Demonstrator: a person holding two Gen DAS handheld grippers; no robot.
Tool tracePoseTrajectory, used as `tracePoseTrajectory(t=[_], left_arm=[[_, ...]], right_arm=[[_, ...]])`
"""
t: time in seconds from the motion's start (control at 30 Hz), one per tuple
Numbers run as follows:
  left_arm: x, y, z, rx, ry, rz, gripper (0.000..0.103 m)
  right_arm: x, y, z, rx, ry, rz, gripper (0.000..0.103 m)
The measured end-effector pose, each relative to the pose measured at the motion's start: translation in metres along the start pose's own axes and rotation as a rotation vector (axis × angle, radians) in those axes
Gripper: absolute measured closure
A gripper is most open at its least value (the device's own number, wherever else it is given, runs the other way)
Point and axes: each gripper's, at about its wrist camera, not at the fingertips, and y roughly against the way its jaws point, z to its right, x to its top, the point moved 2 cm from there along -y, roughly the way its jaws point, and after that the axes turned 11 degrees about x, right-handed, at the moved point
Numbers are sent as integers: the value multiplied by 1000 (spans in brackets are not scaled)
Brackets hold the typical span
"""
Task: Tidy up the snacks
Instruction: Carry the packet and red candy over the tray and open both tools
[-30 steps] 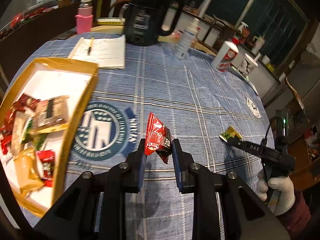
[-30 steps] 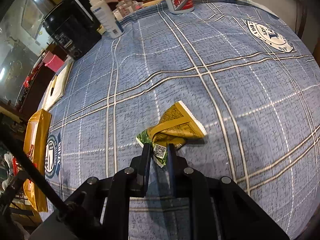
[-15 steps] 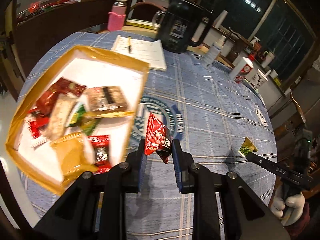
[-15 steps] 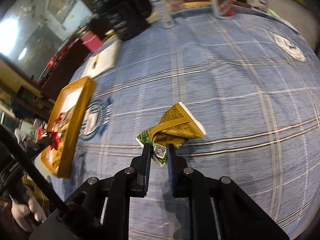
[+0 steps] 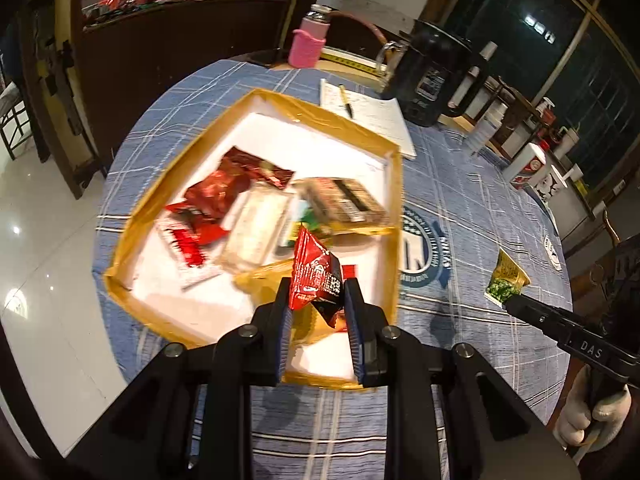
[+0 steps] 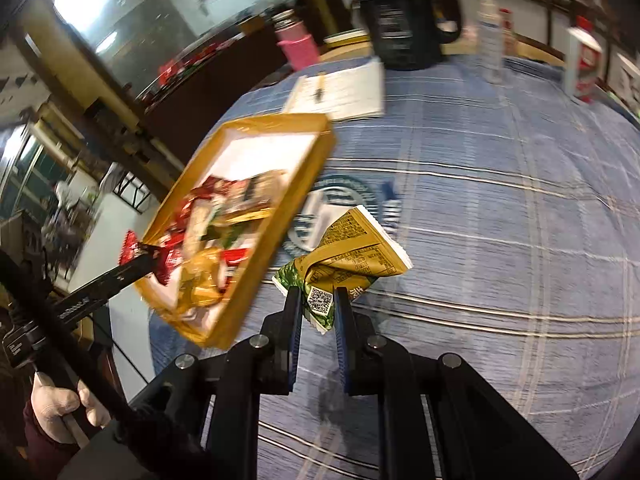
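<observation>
My left gripper [image 5: 316,300] is shut on a red snack packet [image 5: 314,276] and holds it over the near right part of the yellow-rimmed tray [image 5: 394,200]. The tray holds several snack packets. My right gripper [image 6: 318,304] is shut on a green and yellow snack packet [image 6: 352,248], held above the blue checked tablecloth [image 6: 500,240], right of the tray [image 6: 288,216]. In the left wrist view the right gripper [image 5: 506,302] and its packet [image 5: 506,280] show at right. In the right wrist view the left gripper [image 6: 150,258] shows over the tray.
A black kettle [image 5: 432,76], a notepad with a pen [image 5: 368,116], a pink bottle [image 5: 310,42], a white spray bottle [image 5: 486,128] and a red-white can [image 5: 528,164] stand at the table's far side. The table edge lies just left of the tray.
My left gripper has carried the red packet leftward from the bare cloth to over the tray. My right gripper has lifted the green packet and swung toward the tray.
</observation>
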Motion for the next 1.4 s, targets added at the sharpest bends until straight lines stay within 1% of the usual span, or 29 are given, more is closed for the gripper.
tracePoseTrajectory(t=[0.33,0.57,0.67,0.7,0.73,0.93,1.03,1.27,1.33,1.4], left_arm=[[4,-6,-31,24,-1,-2,77],[8,-23,-47,36,12,-34,77],[9,-32,-47,46,-1,-52,76],[10,-35,-46,51,-9,-58,76],[10,-37,-45,51,-14,-61,76],[12,-51,-41,56,-37,-85,76],[14,-56,-42,61,-39,-92,76],[17,-62,-39,97,-51,-95,76],[18,-63,-39,99,-47,-103,74],[18,-64,-39,96,-43,-111,63]], right_arm=[[14,-52,-68,11,136,-74,89],[21,-80,-92,1,195,-119,90],[23,-92,-95,-9,207,-139,92],[24,-97,-95,-14,206,-146,94],[25,-101,-95,-21,205,-153,99],[30,-113,-89,-52,193,-162,100],[31,-112,-87,-59,192,-159,100],[34,-109,-81,-69,181,-147,99],[34,-107,-81,-70,181,-142,99],[35,-105,-81,-68,179,-138,98]])
